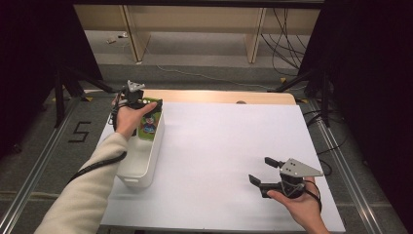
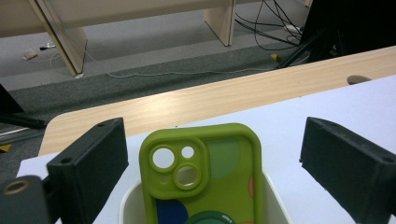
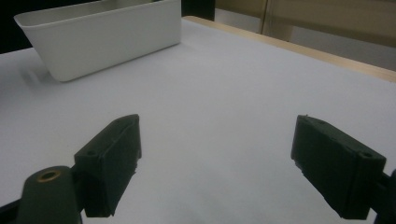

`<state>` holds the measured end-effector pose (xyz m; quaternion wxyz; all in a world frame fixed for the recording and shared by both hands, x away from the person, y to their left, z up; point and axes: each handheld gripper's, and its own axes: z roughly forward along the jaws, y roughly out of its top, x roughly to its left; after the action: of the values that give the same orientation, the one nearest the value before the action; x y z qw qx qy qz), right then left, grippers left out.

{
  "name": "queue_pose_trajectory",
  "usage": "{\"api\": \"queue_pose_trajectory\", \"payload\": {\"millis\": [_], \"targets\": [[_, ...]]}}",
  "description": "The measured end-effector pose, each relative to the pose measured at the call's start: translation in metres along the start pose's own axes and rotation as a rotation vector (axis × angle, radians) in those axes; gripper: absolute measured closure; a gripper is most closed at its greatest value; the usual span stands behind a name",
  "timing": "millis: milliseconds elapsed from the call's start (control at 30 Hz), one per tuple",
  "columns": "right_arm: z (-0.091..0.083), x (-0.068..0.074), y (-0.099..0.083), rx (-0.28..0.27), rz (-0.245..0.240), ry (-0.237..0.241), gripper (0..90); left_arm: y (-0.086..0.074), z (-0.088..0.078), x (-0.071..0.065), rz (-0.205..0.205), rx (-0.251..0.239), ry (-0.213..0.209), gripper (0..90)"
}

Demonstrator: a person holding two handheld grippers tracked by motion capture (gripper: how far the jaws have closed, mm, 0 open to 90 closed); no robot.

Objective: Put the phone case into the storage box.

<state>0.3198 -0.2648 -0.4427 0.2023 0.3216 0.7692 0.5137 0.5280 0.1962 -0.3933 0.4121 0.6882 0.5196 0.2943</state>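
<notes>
Left gripper (image 1: 138, 99) sits over the far end of the white bin (image 1: 127, 178) at the left side of the table (image 1: 219, 146). In the left gripper view the jaws stand apart on either side of the green phone case (image 2: 205, 177), clear of both its edges — released, not pressing. The case stands roughly upright inside the bin, its camera cut-outs at the top and its lower part down in the bin; whether it leans on the far wall I cannot tell.

Right gripper (image 1: 265, 176) rests low over the near right part of the table, jaws wide and empty, with bare white surface between them in the right gripper view. It is well apart from the bin.

Handling judgement: the case looks like a soft, moulded shell — light, flexible, slightly grippy rather than slick. It should not break, but a hard squeeze across its open face would probably bow it. Best hold is across the two long side edges, near the top by the thicker camera block, where the wall is stiffest. Standing upright with nothing holding it, it could tip over in the bin if nudged.
</notes>
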Motion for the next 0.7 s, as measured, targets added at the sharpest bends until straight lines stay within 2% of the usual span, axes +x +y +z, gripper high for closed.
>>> {"api": "queue_pose_trajectory", "payload": {"millis": [700], "targets": [[0.0, 0.0, 0.0, -0.001, 0.001, 0.0, 17.2, -0.005, -0.015, -0.007, 0.026, -0.003, -0.031, 8.1]]}}
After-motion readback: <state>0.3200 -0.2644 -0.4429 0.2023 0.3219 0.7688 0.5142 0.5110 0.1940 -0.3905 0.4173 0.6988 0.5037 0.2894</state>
